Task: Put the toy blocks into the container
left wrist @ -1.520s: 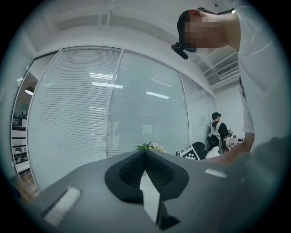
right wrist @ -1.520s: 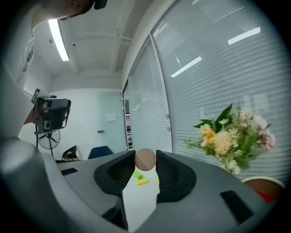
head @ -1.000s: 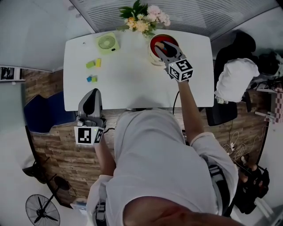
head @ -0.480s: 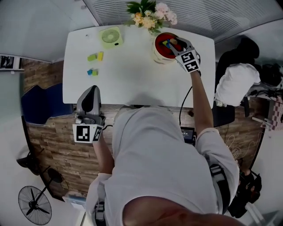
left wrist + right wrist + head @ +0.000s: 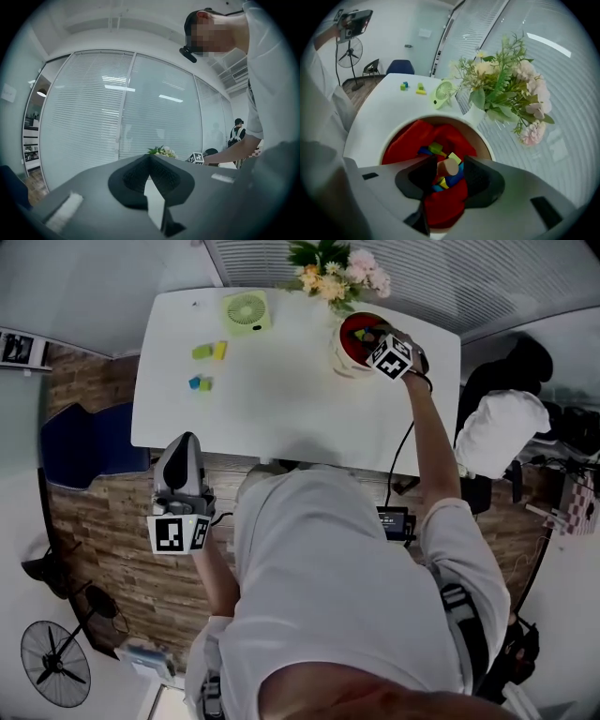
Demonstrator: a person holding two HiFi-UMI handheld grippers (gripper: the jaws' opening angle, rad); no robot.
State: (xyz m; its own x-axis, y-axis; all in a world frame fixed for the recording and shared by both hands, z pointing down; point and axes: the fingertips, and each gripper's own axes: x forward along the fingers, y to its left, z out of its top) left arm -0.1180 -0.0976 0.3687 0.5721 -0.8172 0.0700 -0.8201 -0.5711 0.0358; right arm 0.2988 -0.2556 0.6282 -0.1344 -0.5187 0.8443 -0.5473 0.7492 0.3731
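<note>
**Inspector:** Condition of the right tool?

**Assessor:** The right tool (image 5: 451,159) is angled down over the container (image 5: 446,117), which stands at the far right corner of the bench (image 5: 281,399), just beside the flowers (image 5: 339,276). Its jaws have just been opening. A tan cylinder block (image 5: 447,167) sits between them, and the pads no longer appear to clamp it. I judge this a release over the red lining, so the piece lands among the sorted blocks (image 5: 436,149) inside.

**Inspector:** And the left?

**Assessor:** The left tool (image 5: 150,159) is closed on nothing and held level off the bench's near edge. I judge it parked clear of the work.

**Inspector:** Outstanding items?

**Assessor:** Two pairs lie near the left edge toward the far left corner: the yellow and green blocks (image 5: 210,351) and the blue and green blocks (image 5: 198,382). Both are near the small fan (image 5: 247,311). I judge the task unfinished.
</note>
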